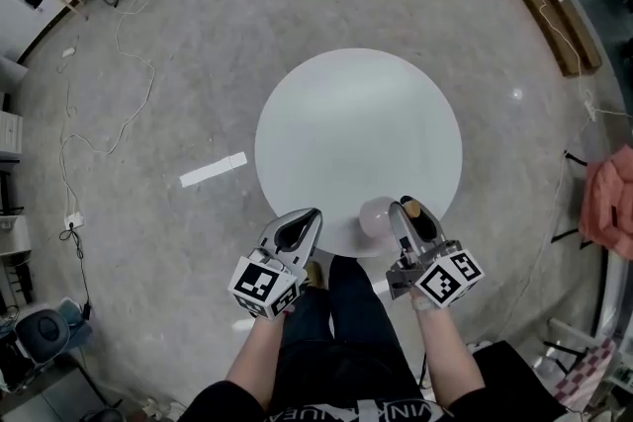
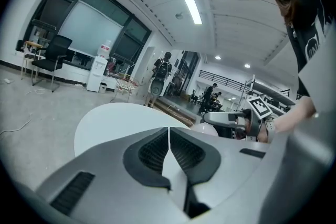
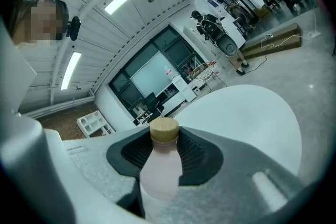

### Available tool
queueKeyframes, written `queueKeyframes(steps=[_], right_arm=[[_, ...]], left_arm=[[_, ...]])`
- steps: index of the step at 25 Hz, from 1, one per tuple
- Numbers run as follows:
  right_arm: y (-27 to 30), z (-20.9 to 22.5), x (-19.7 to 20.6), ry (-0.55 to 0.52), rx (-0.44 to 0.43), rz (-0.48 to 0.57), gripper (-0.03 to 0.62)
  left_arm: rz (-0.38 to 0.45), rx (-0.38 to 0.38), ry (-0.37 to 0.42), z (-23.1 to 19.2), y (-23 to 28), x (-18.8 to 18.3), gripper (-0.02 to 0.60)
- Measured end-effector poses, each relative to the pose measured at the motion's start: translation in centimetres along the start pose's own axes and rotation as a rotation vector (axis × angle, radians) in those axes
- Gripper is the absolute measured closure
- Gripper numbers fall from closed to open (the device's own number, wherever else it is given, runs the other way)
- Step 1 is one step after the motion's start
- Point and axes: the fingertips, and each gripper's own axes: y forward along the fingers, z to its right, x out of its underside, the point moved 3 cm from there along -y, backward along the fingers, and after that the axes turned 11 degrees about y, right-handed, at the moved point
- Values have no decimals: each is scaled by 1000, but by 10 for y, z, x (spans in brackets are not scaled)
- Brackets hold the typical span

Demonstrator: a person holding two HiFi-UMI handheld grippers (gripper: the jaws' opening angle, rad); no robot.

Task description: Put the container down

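The container (image 3: 160, 165) is a pale pink, frosted bottle with a round tan cap (image 3: 164, 130). The right gripper (image 1: 407, 212) clamps it just below the cap, over the near edge of the round white desk (image 1: 356, 124). The left gripper (image 1: 302, 224), jaws pressed together and empty, hovers beside it, with both forearms reaching forward

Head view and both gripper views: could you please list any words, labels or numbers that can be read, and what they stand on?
White lettering on the person's black shirt: cut off and blurred, unreadable.
Small print on the right gripper body: too small to read.
Black-and-white marker cubes: patterns only, no words.
Pale pink wooden-capped bottle: no label shows.
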Motion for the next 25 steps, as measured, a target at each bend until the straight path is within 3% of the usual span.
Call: queueKeyframes(steps=[7,25], right_arm=[[25,14,-7,-40,-5,-30,456],[82,28,-16,-275,-34,-150,456]], left_arm=[[-9,-15,-15,-10,19,4,566],[-26,-37,-63,-28,62,9,566]])
